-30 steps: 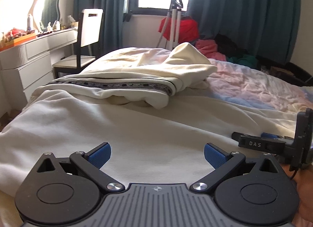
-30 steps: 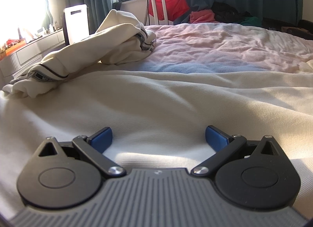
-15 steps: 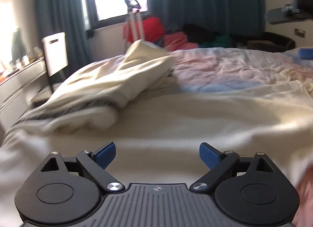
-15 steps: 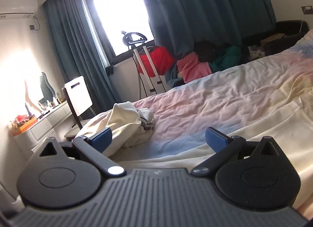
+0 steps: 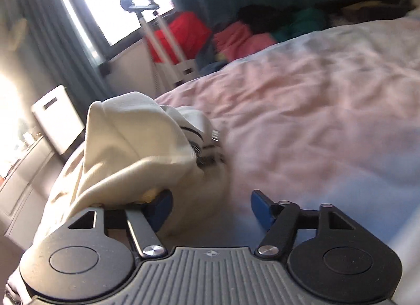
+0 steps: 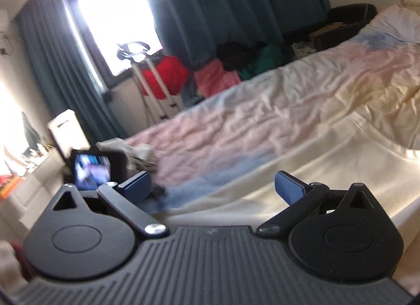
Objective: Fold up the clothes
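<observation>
The cream garment [image 5: 131, 144] lies bunched on the left part of the bed [image 5: 315, 110], its dark striped trim showing at the right side of the heap. A fold of it drapes over the left arm of the left gripper [image 5: 208, 207] and fills the space between the blue fingers [image 5: 160, 207]. These fingers are closing, with cloth between them, but the right one stands clear of the fabric, so nothing is clenched yet.

The right gripper [image 6: 212, 186] hangs above the near edge of the bed with its fingers [image 6: 288, 185] spread wide and released, gripping nothing; cream cloth [image 6: 302, 163] lies flat below it. Just left of it is the back of the left gripper's camera, with a lit screen [image 6: 90, 171].

Beyond the bed, under the bright window [image 6: 113, 16] and teal curtains [image 6: 223, 5], stand a garment steamer [image 6: 149, 79] and a pile of red, pink and green clothes [image 6: 218, 73]. At the far left are a white chair [image 5: 56, 118] and a dresser [image 5: 23, 173].
</observation>
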